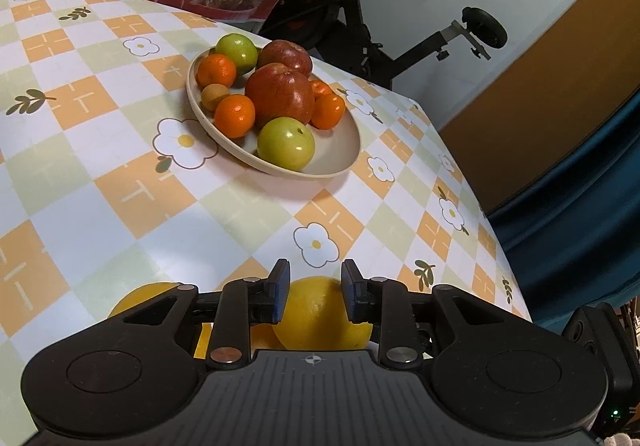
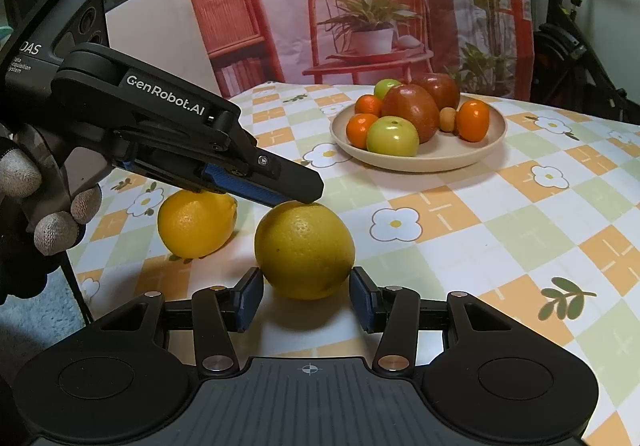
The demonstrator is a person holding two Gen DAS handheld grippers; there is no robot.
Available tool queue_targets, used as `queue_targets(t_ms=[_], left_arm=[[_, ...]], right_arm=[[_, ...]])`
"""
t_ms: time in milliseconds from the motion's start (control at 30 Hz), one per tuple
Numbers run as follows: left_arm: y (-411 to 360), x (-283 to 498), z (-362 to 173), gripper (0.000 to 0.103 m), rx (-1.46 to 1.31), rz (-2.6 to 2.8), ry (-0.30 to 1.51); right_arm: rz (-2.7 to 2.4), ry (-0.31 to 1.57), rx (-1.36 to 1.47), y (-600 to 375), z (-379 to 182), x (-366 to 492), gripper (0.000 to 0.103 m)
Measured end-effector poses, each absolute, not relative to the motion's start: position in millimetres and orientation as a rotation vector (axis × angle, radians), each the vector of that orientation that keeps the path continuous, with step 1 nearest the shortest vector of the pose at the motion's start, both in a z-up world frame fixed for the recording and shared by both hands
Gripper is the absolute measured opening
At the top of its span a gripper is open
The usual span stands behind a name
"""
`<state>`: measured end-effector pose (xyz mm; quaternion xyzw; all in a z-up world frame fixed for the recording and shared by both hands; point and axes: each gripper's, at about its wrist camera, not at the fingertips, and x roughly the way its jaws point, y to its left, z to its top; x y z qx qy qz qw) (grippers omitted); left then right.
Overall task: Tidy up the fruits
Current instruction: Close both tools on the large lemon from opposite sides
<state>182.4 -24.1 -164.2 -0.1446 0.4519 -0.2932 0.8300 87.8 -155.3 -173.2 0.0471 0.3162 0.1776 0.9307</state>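
Most fruit sits on the plate (image 2: 420, 161); two lemons (image 2: 305, 250) remain on the table (image 2: 500, 230). Left tongs (image 2: 308, 191) nearly closed, empty; right tongs (image 2: 307, 288) part-open around one, not gripping.

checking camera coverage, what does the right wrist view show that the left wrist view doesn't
Only the right wrist view shows the left gripper from outside, tips closed and resting on the near orange, the gloved hand holding it, and the right gripper with its jaws flanking that orange. Only the left wrist view shows the blue curtain. Both share the plate of fruit, the second orange and the tablecloth.
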Motion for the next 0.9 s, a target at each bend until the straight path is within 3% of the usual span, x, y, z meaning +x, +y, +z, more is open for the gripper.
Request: queue_targets(t_ms=[800,900], left_arm=[[-23.9,180.0,-160.8,0.032,-0.275,-0.644,0.966],[-23.8,182.6,-162.4,0.037,-0.278,-0.645,0.968]], right_arm=[[0.331,0.616,0.161,-167.1,-170.7,87.8,0.044],[0.326,0.616,0.166,-168.5,-170.8,87.7,0.043]])
